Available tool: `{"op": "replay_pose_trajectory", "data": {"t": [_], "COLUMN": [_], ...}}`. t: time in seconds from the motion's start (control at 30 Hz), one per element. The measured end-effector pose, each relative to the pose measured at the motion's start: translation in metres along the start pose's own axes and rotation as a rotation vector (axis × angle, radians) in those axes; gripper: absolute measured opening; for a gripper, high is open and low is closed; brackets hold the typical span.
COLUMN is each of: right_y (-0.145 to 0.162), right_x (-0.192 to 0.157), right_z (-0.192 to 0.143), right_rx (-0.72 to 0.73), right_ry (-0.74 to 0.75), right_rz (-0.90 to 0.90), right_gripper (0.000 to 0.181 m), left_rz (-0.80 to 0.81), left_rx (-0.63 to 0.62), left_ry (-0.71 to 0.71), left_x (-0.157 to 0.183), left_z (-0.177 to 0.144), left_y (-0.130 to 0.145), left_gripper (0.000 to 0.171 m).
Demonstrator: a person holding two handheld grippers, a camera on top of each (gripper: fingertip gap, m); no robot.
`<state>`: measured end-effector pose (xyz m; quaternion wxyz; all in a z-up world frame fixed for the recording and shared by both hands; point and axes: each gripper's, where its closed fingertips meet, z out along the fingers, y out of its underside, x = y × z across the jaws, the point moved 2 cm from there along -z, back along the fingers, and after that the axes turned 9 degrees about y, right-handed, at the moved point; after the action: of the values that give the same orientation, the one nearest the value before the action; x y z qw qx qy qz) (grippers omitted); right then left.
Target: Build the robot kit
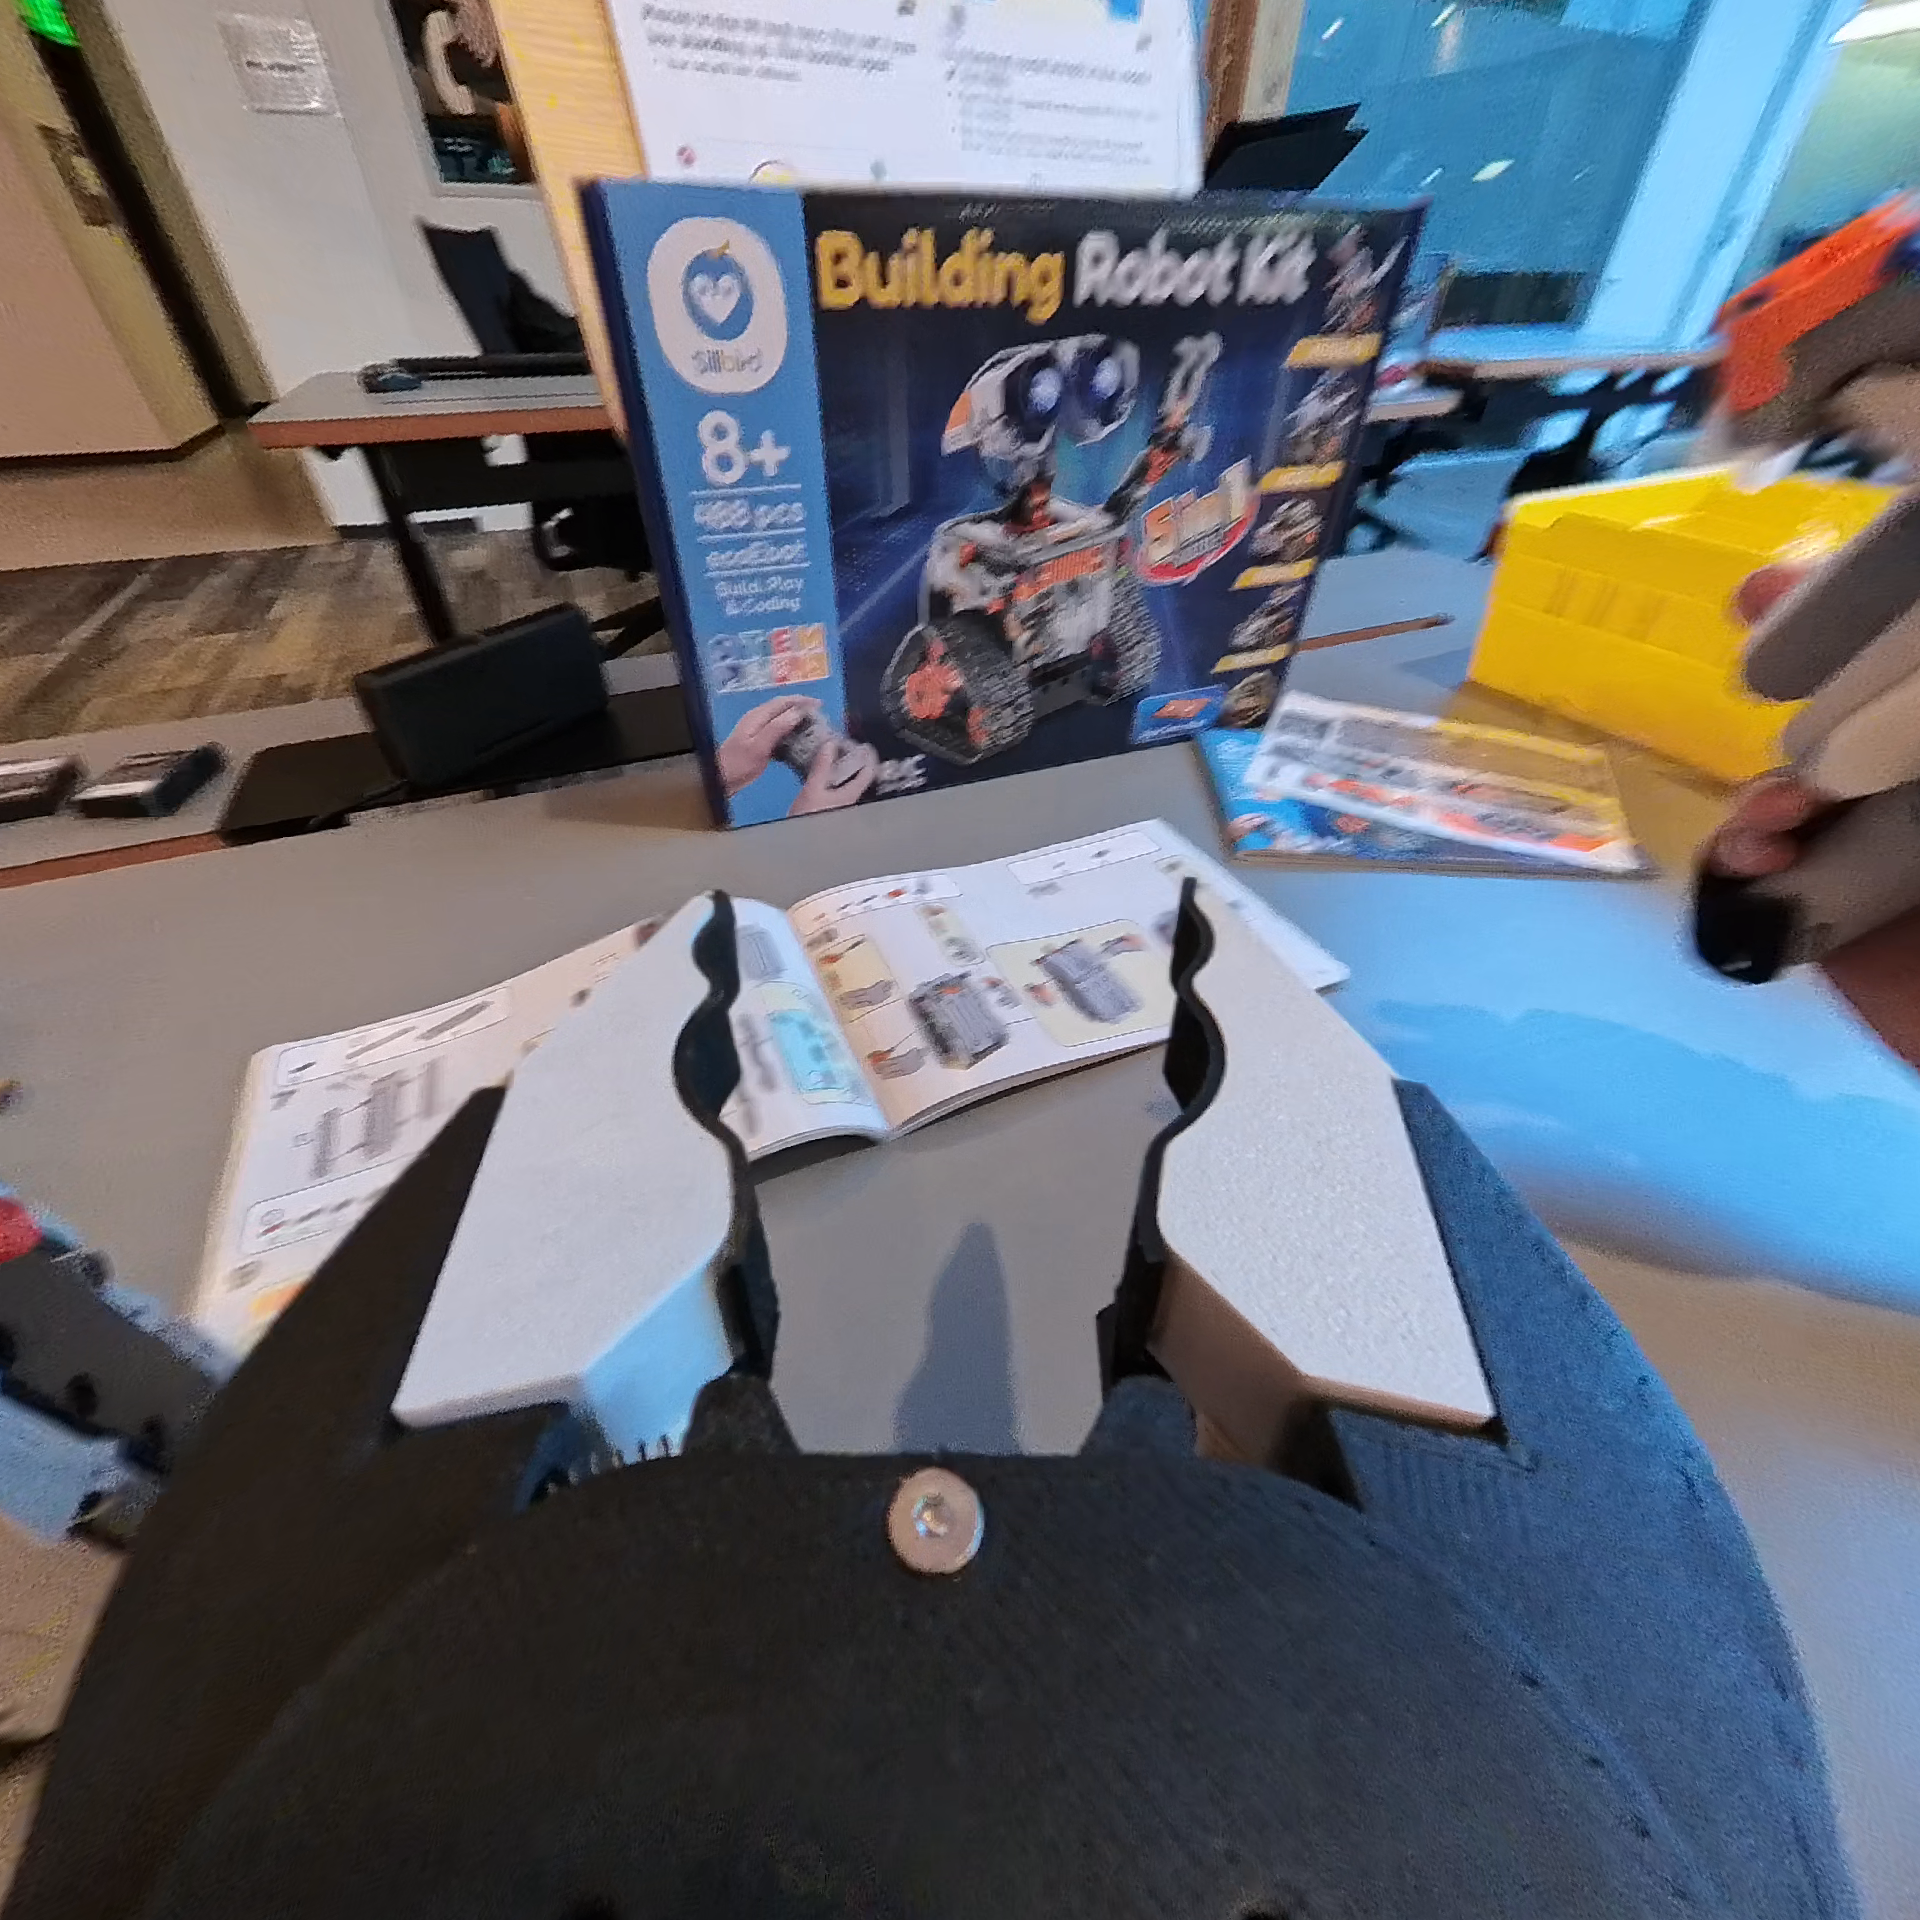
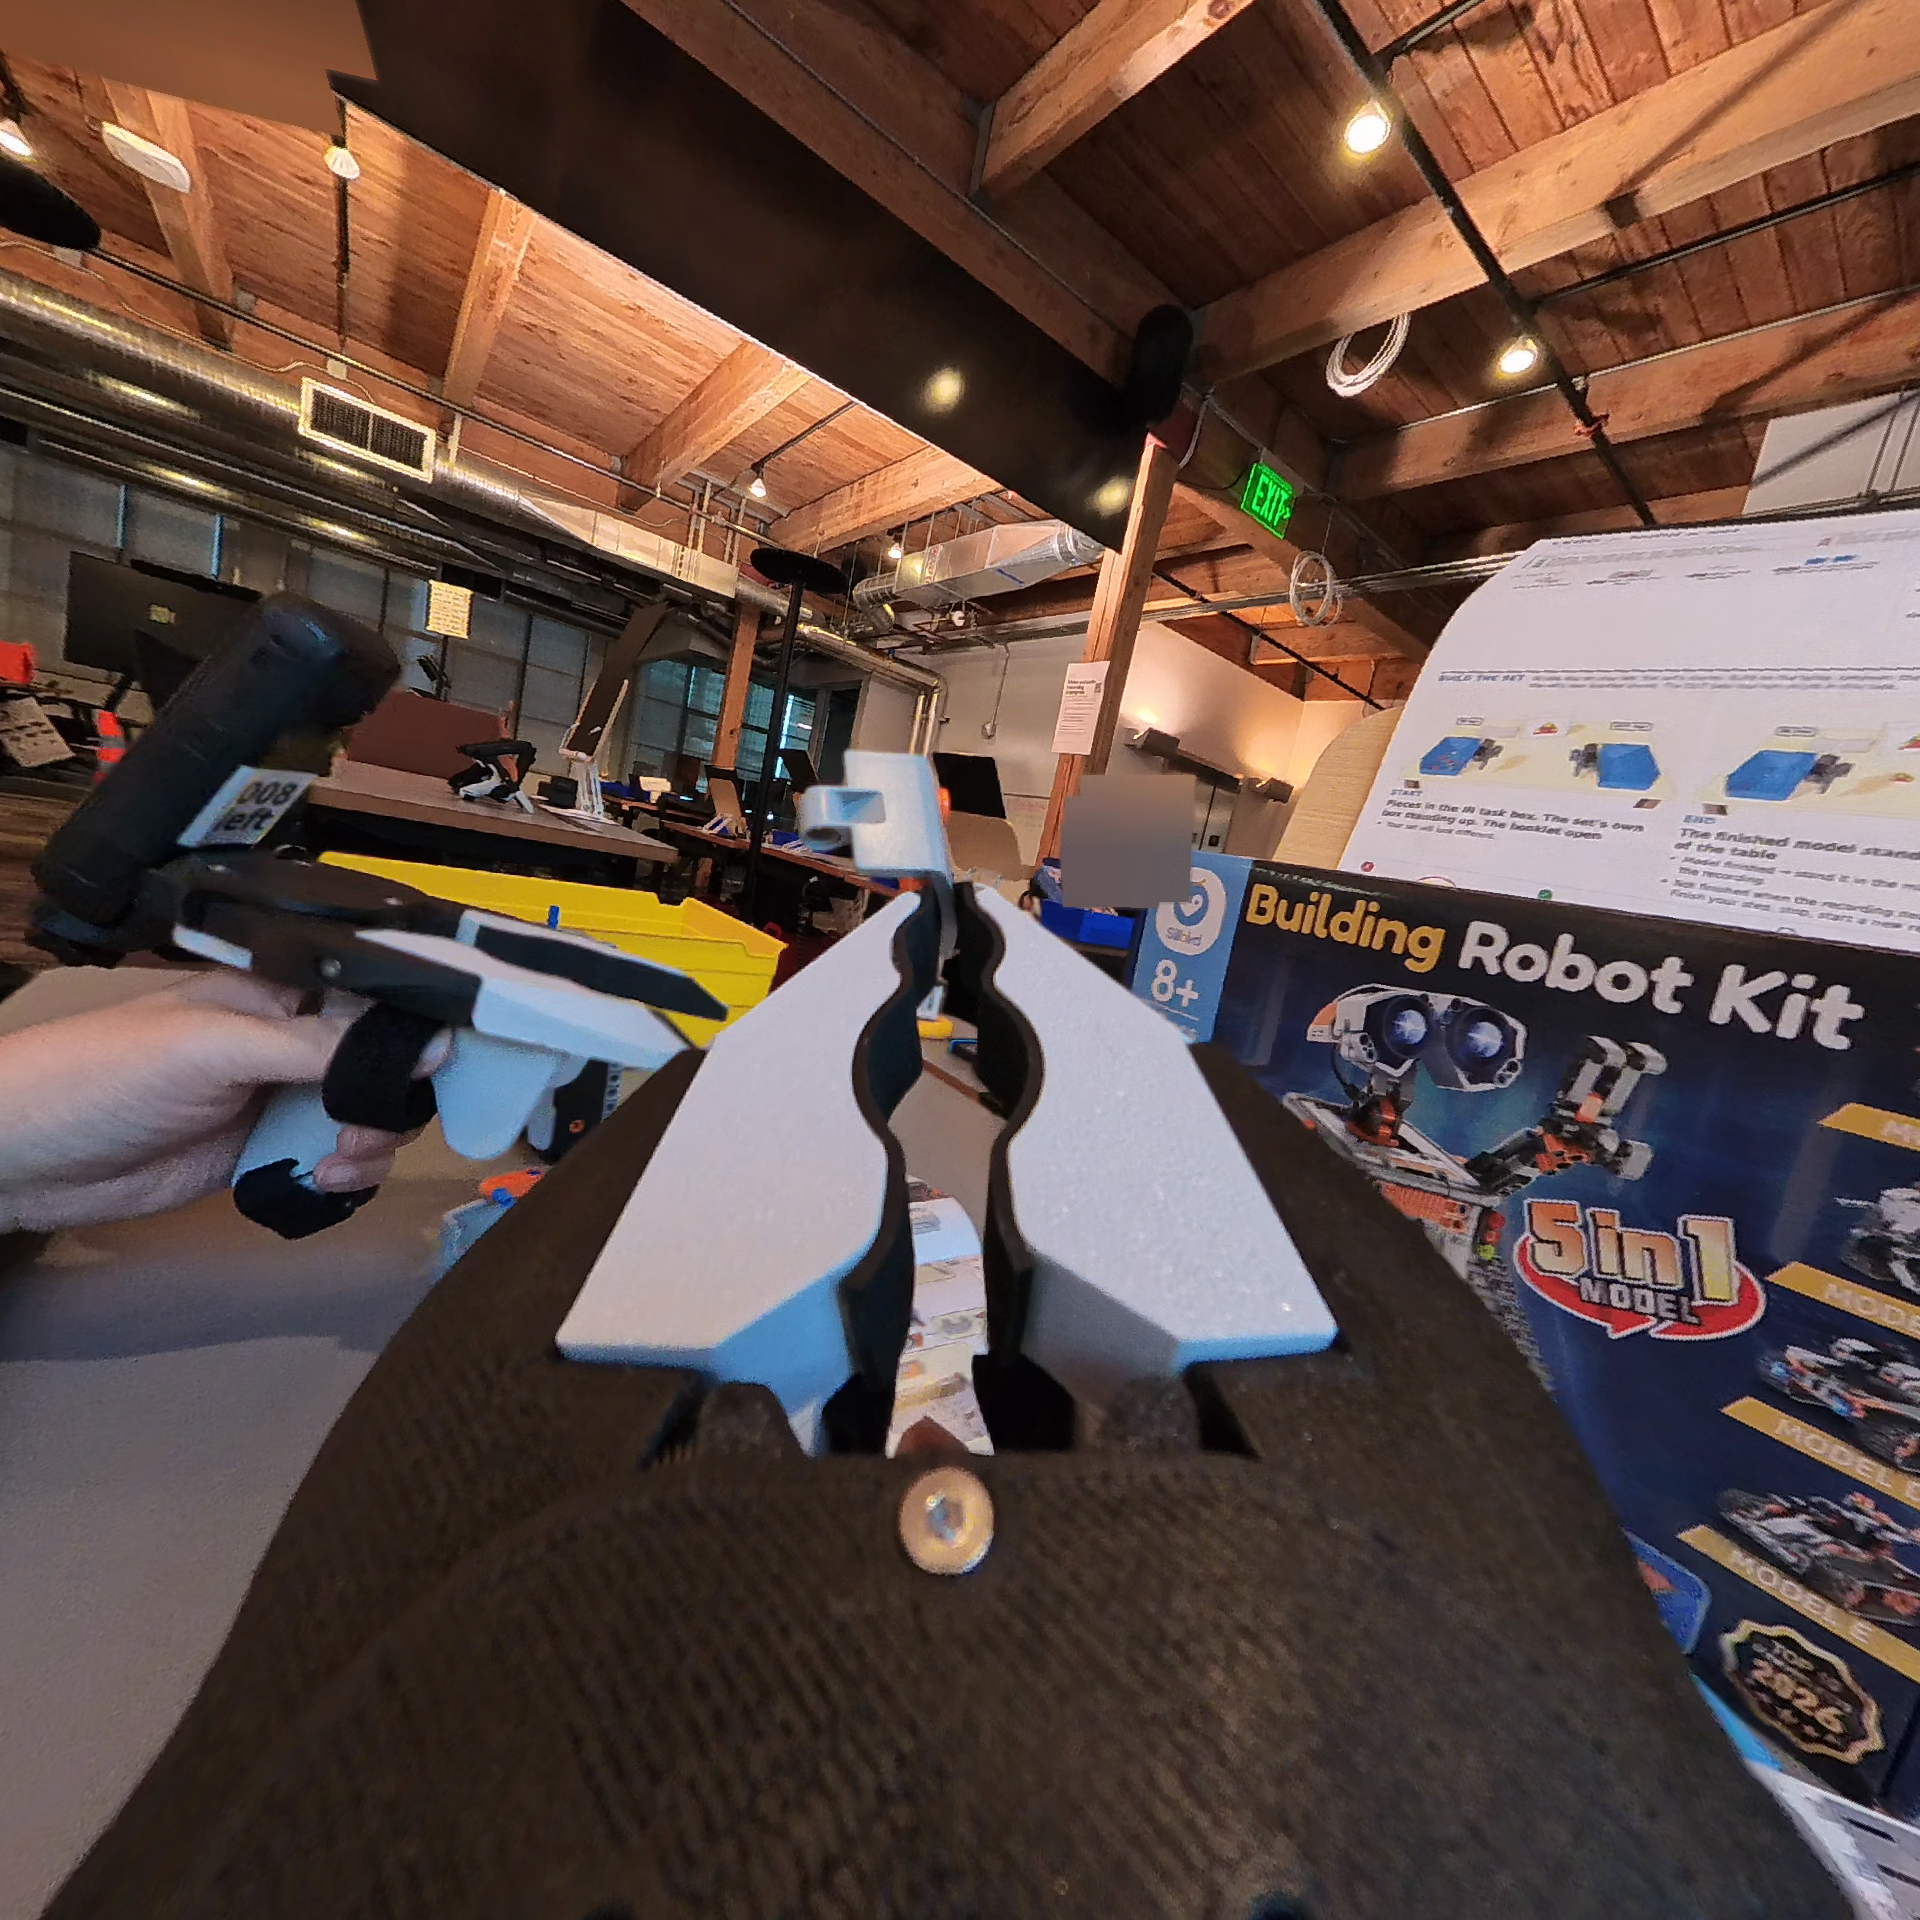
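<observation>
My left gripper [image 1: 951,935] is open and empty, hovering low over an open instruction booklet [image 1: 935,997] that lies on the grey table [image 1: 1558,1091]. My right gripper [image 2: 948,914] is raised and tilted upward. It is shut on the thin tab of a light grey plastic building piece [image 2: 883,821], which sticks up above the fingertips. The left gripper [image 2: 686,1023] also shows in the right wrist view, held by a hand to the left of the right gripper. A blue and black robot kit box [image 1: 997,499] stands upright behind the booklet and also shows in the right wrist view [image 2: 1558,1143].
A yellow bin [image 1: 1631,613] sits at the back right of the table, with a printed sheet [image 1: 1423,790] lying flat in front of it. A dark, partly built model [image 1: 73,1382] is at the left edge. A white poster board [image 2: 1683,707] stands behind the box. A blurred hand [image 1: 1818,831] is at the right edge.
</observation>
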<state>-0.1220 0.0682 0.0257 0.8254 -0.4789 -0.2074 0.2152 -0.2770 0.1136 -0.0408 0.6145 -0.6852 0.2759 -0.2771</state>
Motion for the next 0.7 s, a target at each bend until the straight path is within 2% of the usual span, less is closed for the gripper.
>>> {"op": "replay_pose_trajectory", "data": {"t": [0.07,0.13,0.2,0.27,0.47,0.57,0.7], "right_y": [0.0,-0.006,-0.014,-0.02,-0.028,-0.028,-0.024], "right_x": [-0.007,-0.021,-0.041,-0.06,-0.105,-0.12,-0.138], "right_z": [0.002,0.004,0.004,0.004,-0.002,-0.005,-0.012], "right_rx": [-0.026,-0.041,-0.034,-0.04,-0.077,-0.107,-0.146], "right_ry": [-0.035,-0.106,-0.19,-0.255,-0.357,-0.387,-0.402], "right_rz": [0.089,0.334,0.576,0.725,0.814,0.834,0.844], "right_gripper": [0.002,0.002,0.001,0.001,0.001,0.001,0.002], "left_rz": [-0.11,-0.227,-0.285,-0.293,-0.337,-0.342,-0.423], "left_rx": [0.12,0.231,0.325,0.371,0.418,0.394,0.388], "left_ry": [0.189,0.378,0.496,0.544,0.566,0.59,0.695], "left_x": [0.03,0.06,0.081,0.092,0.102,0.11,0.123], "left_z": [-0.009,-0.026,-0.044,-0.058,-0.083,-0.086,-0.095], "left_y": [-0.017,-0.033,-0.046,-0.055,-0.07,-0.063,-0.055], "left_gripper": [0.07,0.052,0.052,0.051,0.041,0.034,0.025]}}
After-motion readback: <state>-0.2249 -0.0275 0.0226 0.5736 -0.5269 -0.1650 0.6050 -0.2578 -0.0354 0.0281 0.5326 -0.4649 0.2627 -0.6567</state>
